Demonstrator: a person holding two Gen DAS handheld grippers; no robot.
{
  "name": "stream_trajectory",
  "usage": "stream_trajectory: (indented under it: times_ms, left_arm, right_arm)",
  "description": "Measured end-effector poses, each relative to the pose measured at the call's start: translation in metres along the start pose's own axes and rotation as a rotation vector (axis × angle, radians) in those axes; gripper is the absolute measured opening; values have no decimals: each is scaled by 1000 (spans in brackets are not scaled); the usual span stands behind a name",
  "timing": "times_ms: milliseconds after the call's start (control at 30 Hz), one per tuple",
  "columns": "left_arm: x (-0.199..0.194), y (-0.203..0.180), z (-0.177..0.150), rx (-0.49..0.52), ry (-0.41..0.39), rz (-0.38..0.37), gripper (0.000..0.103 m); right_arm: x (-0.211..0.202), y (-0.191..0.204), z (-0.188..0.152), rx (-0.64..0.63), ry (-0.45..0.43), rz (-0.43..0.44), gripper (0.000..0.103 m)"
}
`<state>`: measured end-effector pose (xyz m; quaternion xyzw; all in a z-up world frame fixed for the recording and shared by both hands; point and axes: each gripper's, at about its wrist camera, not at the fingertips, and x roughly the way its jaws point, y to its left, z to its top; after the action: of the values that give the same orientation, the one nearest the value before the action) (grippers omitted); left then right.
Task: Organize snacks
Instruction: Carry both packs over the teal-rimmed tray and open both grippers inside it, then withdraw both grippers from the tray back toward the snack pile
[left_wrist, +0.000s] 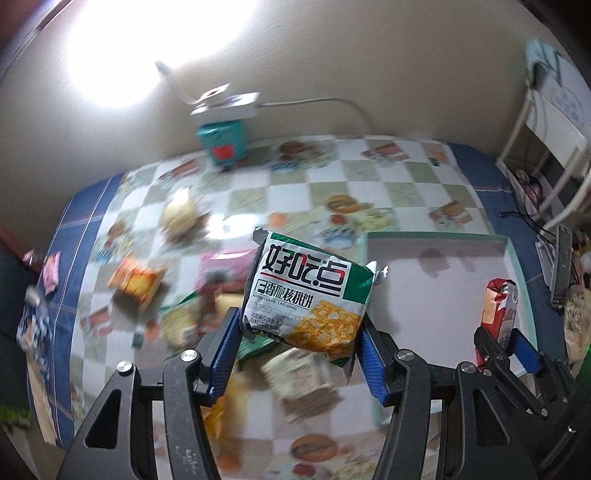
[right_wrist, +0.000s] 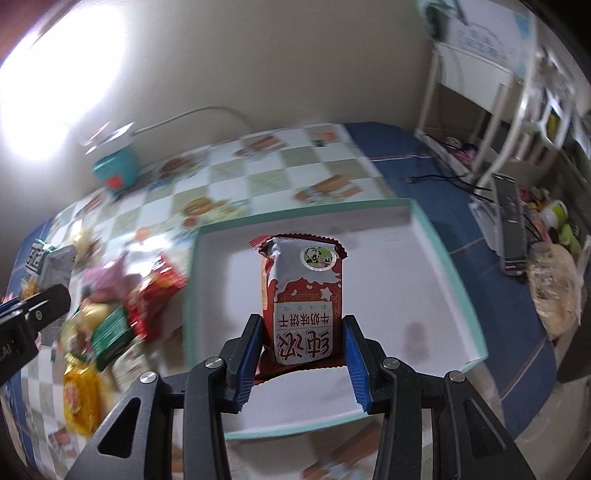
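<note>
Left tool (left_wrist: 299, 328) pinches a green-and-white walnut biscuit packet (left_wrist: 306, 288) by its lower edge, blue pads pressed against both sides, packet lifted clear above the snack pile (left_wrist: 177, 295) on the checkered cloth (left_wrist: 369, 177) of the worktop. Right tool (right_wrist: 301, 341) pinches a red-and-silver milk biscuit packet (right_wrist: 304, 291), printing upside down in the right wrist view, held upright over the white tray (right_wrist: 424, 288) with a teal rim. The same red packet and tool show at the right edge of the left wrist view, above the tray's near right side. Tray sits right of the pile; a red packet (right_wrist: 155, 291) in the pile lies just beside its left rim. Loose snacks are blurred: an orange packet (left_wrist: 135, 282), a yellow packet (right_wrist: 79, 391), a pink one (left_wrist: 221, 262). Teal box (left_wrist: 221, 142) stands at the far edge near the wall, a white power strip (left_wrist: 229, 101) on top.
</note>
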<state>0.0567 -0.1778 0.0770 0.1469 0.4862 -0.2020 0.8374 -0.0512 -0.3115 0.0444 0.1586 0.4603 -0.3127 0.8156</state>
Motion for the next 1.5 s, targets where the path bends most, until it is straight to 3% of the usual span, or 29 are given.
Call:
stream_trajectory:
  times_ms: [267,500,700,1033,1267,1333,1367,1433,1500]
  left_arm:
    - [23,-60,21,93,9,-28,61]
    - [66,-91,26,80,107,-91,61]
    - [97,-113,27,108,151,-79,61]
    - [127,-123,26,95,204,-80,62]
    - [125,-112,26,34,224,-80,63]
    - [116,-108,27,19,204,-91,66]
    - [110,-105,27,8,190,-101,76]
    - [96,-97,28,-14,160,-120,83]
    - [82,-87,27,-37,126,-125,84]
  right_arm:
    - [26,-54,18,96,30,-66,46]
    - [57,-84,21,154,84,-88,46]
    - [73,-93,26,160,98,-86,41]
    - [83,-90,26,143,128,-82,41]
    - [80,-91,24,138,135,-94,42]
    - [75,-91,25,134,127,-101,43]
    - [72,-91,26,135,121,-102,43]
    - [67,-91,26,136,114,-96,48]
    - [62,-90,25,135,110,-94,67]
